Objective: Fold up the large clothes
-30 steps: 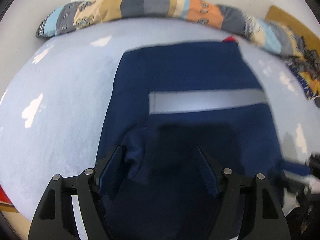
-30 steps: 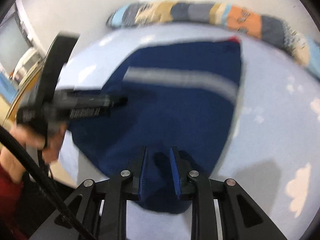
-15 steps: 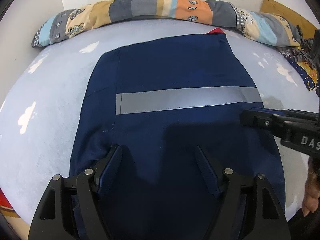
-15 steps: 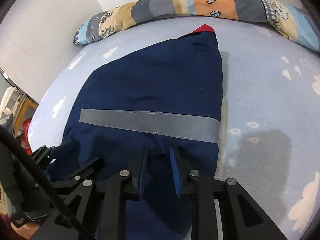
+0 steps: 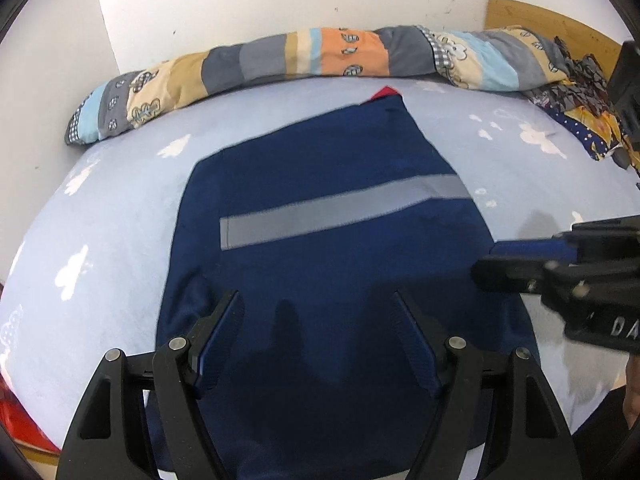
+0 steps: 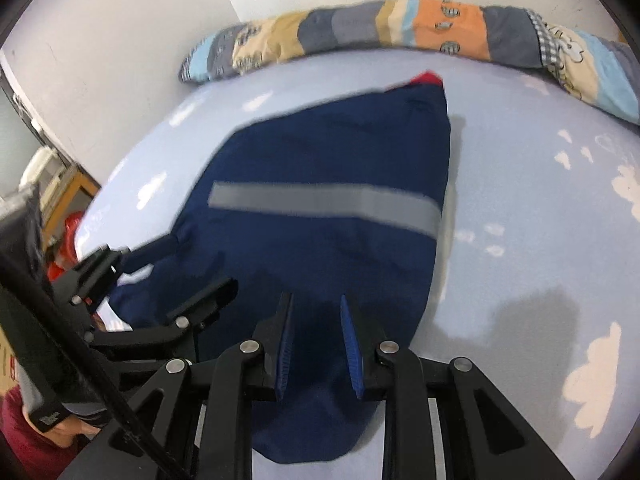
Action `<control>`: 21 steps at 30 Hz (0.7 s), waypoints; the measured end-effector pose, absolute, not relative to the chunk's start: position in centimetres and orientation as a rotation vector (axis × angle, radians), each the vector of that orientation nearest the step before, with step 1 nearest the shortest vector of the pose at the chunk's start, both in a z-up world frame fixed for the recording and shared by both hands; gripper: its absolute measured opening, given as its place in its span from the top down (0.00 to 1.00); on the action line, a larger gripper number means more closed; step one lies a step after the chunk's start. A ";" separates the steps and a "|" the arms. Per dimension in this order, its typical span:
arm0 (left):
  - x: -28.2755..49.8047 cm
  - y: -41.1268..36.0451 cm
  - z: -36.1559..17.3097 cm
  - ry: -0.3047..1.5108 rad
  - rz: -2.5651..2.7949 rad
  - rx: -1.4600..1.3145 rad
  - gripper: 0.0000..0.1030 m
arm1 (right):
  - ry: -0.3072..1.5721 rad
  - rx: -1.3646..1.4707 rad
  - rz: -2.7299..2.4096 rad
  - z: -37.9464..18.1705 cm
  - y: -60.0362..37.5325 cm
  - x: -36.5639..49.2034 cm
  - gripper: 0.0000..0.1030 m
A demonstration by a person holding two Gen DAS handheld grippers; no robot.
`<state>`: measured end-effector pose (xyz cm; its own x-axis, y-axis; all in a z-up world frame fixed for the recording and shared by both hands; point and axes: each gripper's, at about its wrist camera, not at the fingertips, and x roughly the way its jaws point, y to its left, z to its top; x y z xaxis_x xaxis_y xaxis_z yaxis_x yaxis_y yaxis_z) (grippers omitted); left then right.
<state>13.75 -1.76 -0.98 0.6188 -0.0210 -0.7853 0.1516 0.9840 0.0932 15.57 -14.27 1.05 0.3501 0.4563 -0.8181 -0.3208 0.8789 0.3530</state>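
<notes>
A navy garment (image 5: 320, 168) with a grey reflective stripe (image 5: 344, 210) lies flat on the pale blue cloud-print sheet (image 5: 100, 240), a red bit (image 5: 386, 92) showing at its far corner. My left gripper (image 5: 316, 296) hovers open and wide over the garment's near part, with nothing between its fingers. My right gripper (image 5: 486, 262) comes in from the right over the garment's right edge. In the right wrist view the right gripper (image 6: 316, 300) has its jaws a narrow gap apart above the garment (image 6: 340, 152), which lies flat beneath them. The left gripper (image 6: 168, 272) is at the left there.
A rolled patchwork quilt (image 5: 280, 56) runs along the white wall at the far side. Dark patterned cloth (image 5: 580, 112) lies at the far right by a wooden headboard (image 5: 540, 20). Wooden furniture (image 6: 68, 196) and a red thing (image 6: 72, 224) stand beyond the bed's left edge.
A bunched fold at the garment's near left has been laid flat. My right gripper has come into the left wrist view from the right. Both hands have shifted sideways over the cloth.
</notes>
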 end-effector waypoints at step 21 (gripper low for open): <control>12.6 -1.5 -3.6 0.928 -0.050 0.093 0.26 | 1.153 0.095 0.507 -1.3 -13.5 15.6 0.71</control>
<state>12.62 -1.52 -3.56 0.5991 -0.0025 -0.8007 0.0828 0.9948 0.0589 15.62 -13.48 -1.29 0.3072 0.4302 -0.8489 -0.3349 0.8838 0.3267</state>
